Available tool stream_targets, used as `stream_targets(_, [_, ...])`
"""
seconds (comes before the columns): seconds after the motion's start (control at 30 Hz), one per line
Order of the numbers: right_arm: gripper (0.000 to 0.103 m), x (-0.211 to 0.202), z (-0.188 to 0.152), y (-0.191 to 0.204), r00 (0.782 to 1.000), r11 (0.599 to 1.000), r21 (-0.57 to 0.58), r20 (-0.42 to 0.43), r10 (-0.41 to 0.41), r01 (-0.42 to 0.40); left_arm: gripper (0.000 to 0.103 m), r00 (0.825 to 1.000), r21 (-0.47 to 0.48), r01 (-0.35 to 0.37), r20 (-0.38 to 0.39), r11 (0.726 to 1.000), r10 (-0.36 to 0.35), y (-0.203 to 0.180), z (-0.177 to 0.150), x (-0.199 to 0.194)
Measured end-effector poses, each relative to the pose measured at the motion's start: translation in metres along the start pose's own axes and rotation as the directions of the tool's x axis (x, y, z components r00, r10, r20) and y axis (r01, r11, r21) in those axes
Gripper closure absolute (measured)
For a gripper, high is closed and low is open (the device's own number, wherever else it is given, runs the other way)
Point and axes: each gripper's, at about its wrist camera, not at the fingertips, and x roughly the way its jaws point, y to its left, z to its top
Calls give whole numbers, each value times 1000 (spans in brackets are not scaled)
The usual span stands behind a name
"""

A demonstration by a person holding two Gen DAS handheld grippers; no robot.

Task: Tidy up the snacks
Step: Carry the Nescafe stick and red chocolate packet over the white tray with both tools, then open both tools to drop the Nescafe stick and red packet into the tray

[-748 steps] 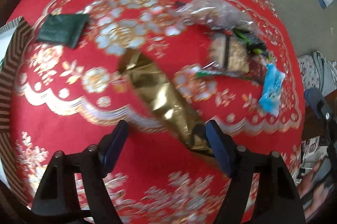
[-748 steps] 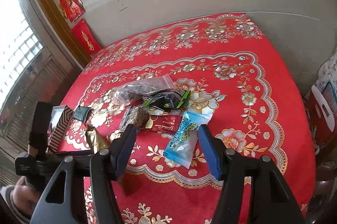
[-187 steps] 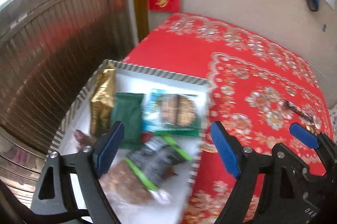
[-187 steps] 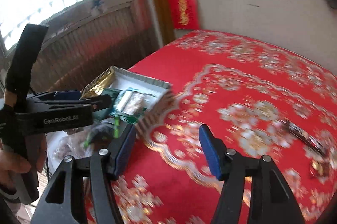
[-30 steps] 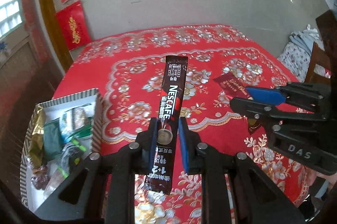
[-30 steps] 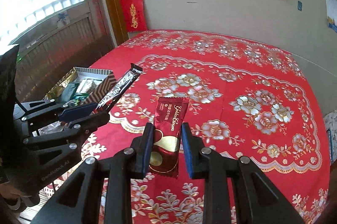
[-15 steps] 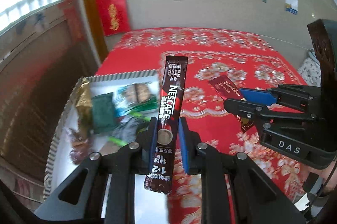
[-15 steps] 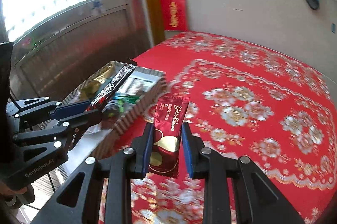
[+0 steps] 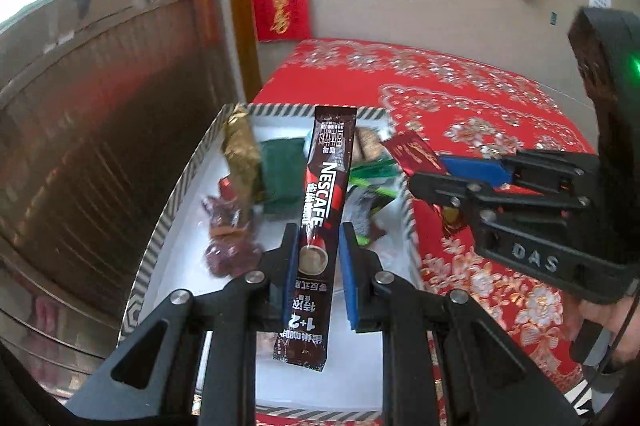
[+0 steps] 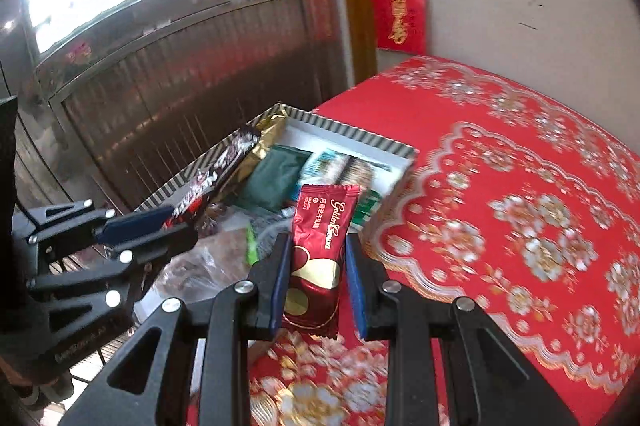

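Note:
My left gripper (image 9: 319,258) is shut on a dark brown Nescafe coffee stick (image 9: 326,185), held upright above the striped-rim white tray (image 9: 172,193). The tray holds a gold packet (image 9: 240,153), a green packet (image 9: 282,173) and several other snacks. My right gripper (image 10: 316,262) is shut on a red Golden Crown snack packet (image 10: 320,246), held over the tray's near right edge (image 10: 394,189). The right gripper also shows in the left wrist view (image 9: 460,177), and the left gripper with its stick shows in the right wrist view (image 10: 160,222).
The tray sits at the left edge of a table with a red floral cloth (image 10: 520,226). A brown wooden railing (image 10: 180,85) stands beyond the tray. A beige wall with red hangings (image 9: 280,1) is behind the table.
Both grippers have swung left with their packets, from over the red cloth to over the tray. The tray now fills the middle of both views.

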Motion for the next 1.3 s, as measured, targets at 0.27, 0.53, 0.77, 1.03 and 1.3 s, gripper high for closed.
stream_targets(0.27, [77,39,15,10,999,1000,-23,-50,9,-10,81,999,-52,-13,-31,999,11,22,-10,18])
stream_targets(0.53, [77,64,17,21,997,999,-29,-80,12,-14,81,999,-92,-13,-35,996,10,31,-14,28])
stream_targets(0.77, [76,73,16,26,997,1000,-25,-79,-8,6,78,999,-127,-47,-34,991,42,35,-18,34])
stream_targets(1.03, [47,57,11,23,1000,1000,-6,-15,-24,23,30,983,-133,-178,13,975,181,29,-19,32])
stream_targets(1.3, [41,8,-3,17,992,998,22,109,-63,61,7,958,-177,-242,109,954,264,17,-16,4])
